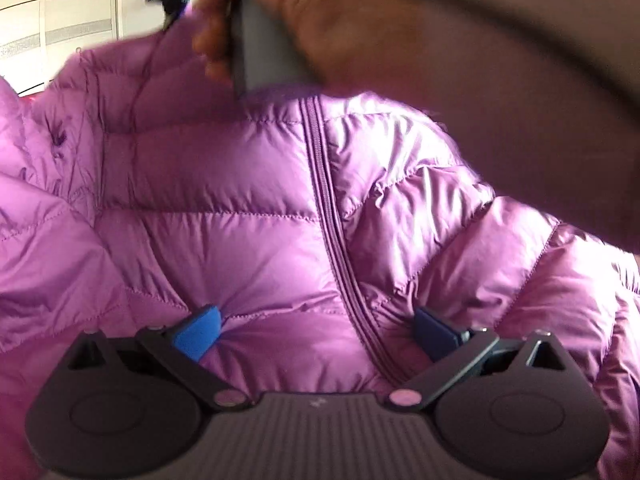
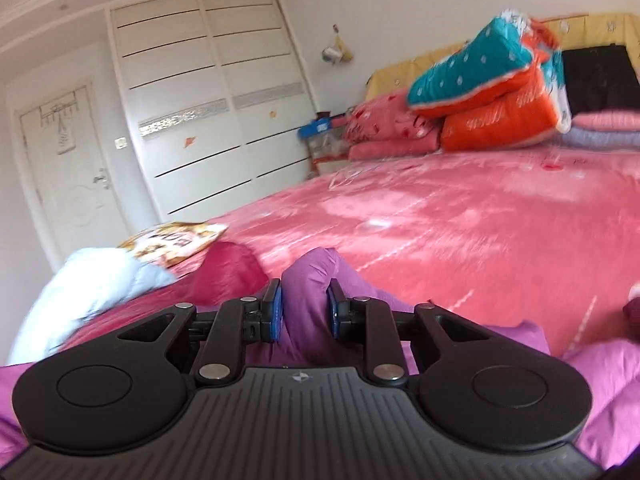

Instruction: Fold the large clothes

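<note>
1. Two grippers work one purple puffer jacket, which lies spread over the pink bedspread, zipper facing up and running down the middle.
2. On the left, the left gripper has its jaws spread wide, the blue pads resting on the quilted panel either side of the lower zipper — nothing is pinched. It looks best used as a weight that pins the body flat.
3. Above it in the left wrist view, a person's hand grips the handle of the other tool, blurred, near the collar end of the jacket.
4. On the right, the right gripper is clenched on a bunched ridge of the jacket's purple fabric — the pads squeeze it from both sides.
5. Judging by this, the step in hand is carrying that pinched part across the body to make a fold. Doing it well means keeping the pinch deep, since slick padded fabric may slip; lifting only enough to clear the body; and laying the edge parallel to the zipper.
6. Far right, stacked quilts sit well apart from the work.
</note>
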`<state>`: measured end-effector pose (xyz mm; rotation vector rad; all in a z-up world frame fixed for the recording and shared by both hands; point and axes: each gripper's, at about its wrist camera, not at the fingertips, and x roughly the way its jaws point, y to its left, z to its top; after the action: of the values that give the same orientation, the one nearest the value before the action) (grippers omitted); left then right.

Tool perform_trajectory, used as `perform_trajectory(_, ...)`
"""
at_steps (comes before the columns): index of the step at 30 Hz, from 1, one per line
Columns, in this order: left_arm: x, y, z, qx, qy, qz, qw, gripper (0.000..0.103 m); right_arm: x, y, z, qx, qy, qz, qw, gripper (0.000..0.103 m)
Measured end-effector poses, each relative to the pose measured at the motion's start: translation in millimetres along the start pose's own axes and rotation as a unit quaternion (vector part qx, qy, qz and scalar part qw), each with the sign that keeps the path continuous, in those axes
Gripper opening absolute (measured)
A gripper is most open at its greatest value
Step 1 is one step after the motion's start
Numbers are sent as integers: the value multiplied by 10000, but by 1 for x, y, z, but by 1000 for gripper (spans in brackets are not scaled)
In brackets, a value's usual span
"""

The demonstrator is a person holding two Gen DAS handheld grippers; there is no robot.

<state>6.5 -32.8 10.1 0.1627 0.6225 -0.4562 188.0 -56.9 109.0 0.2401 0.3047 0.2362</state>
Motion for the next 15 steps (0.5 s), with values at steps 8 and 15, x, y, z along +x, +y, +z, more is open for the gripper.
perform_trajectory(8, 0, 3, 1, -56, 17, -11, 10000, 102, 72, -8, -39, -464, 781, -296, 9954, 37)
perform_trajectory(15, 0, 3, 2, -71, 25, -25, 10000, 102, 50, -14, -29, -82, 849, -110, 9963, 82)
